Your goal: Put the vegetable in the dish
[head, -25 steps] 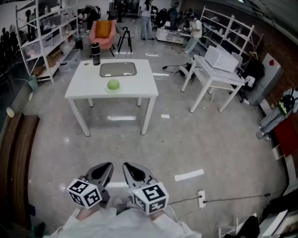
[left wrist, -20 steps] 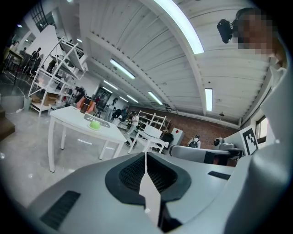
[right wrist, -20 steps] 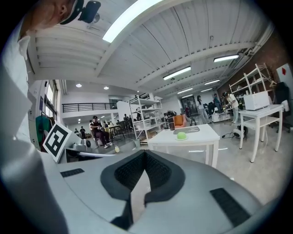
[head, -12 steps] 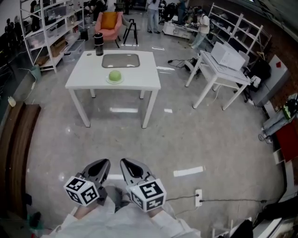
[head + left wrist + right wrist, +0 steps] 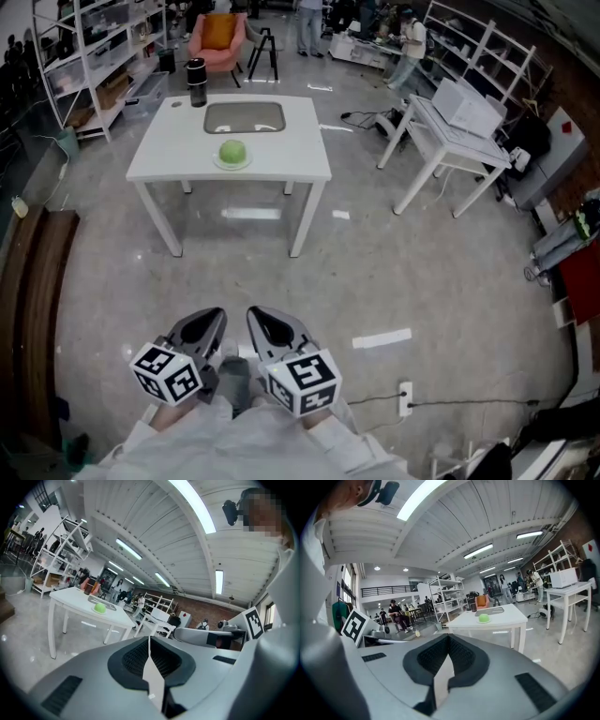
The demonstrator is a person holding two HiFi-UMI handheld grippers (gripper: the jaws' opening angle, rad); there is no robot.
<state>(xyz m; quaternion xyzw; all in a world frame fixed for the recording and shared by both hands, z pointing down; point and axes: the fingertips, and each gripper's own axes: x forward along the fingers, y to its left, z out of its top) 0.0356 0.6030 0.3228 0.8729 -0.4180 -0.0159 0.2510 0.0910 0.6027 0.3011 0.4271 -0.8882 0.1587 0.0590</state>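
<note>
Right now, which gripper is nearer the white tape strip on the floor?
Right. The right gripper is just left of the tape strip in the head view; the left gripper lies farther left, beyond it.

I hold my left hand-held gripper (image 5: 205,323) and my right hand-held gripper (image 5: 265,325) side by side, close before my body; both point forward; each one's jaws are pressed together, nothing between them.

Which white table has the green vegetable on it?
The square white table at left, with the round green vegetable; the long white table carries a white box.
</note>
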